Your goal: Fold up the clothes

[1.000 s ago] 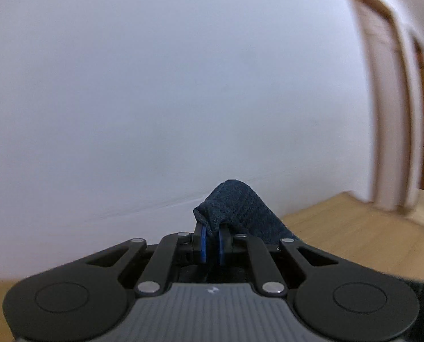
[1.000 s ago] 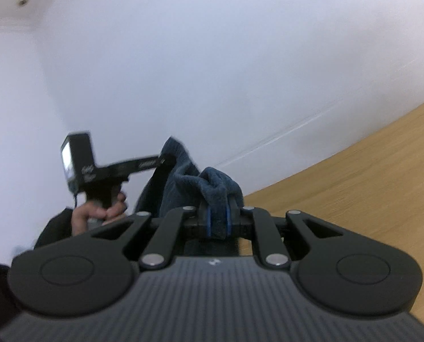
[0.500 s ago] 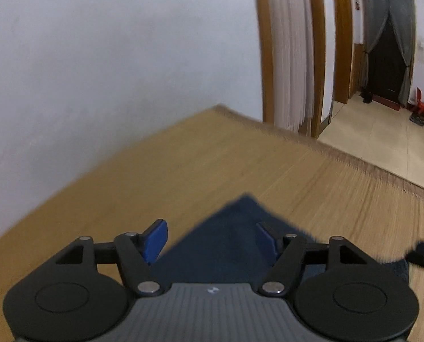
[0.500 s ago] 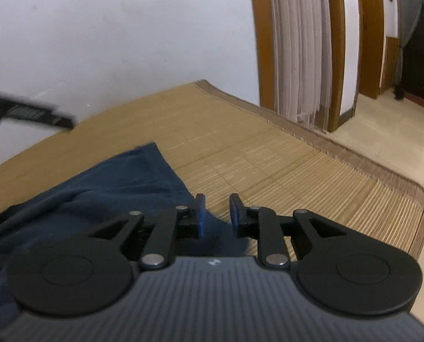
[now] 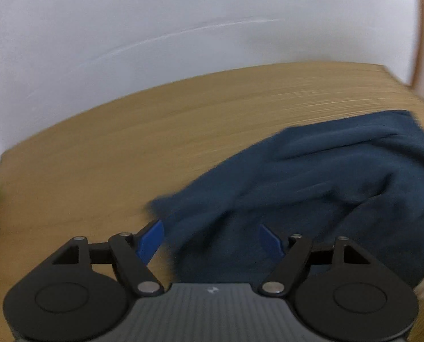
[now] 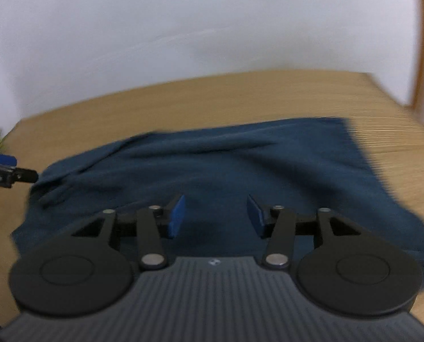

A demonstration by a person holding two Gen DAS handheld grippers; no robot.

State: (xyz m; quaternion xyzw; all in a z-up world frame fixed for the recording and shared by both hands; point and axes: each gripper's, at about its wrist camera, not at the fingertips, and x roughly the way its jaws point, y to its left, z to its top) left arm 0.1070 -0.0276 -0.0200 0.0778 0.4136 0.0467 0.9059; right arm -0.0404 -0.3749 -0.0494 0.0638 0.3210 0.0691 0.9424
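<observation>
Blue pads tip both grippers, and both sets of jaws have just been opening, nothing pinched between them. The left gripper stands spread wide above the near-left corner of the dark blue garment. The right gripper is parted over the garment's middle, cloth below its fingers but not pressed. The garment lies loose and rumpled on a woven straw mat, its far edge fairly straight. At the right view's left edge the left gripper's tip pokes in. Beyond the mat rises a white wall.
</observation>
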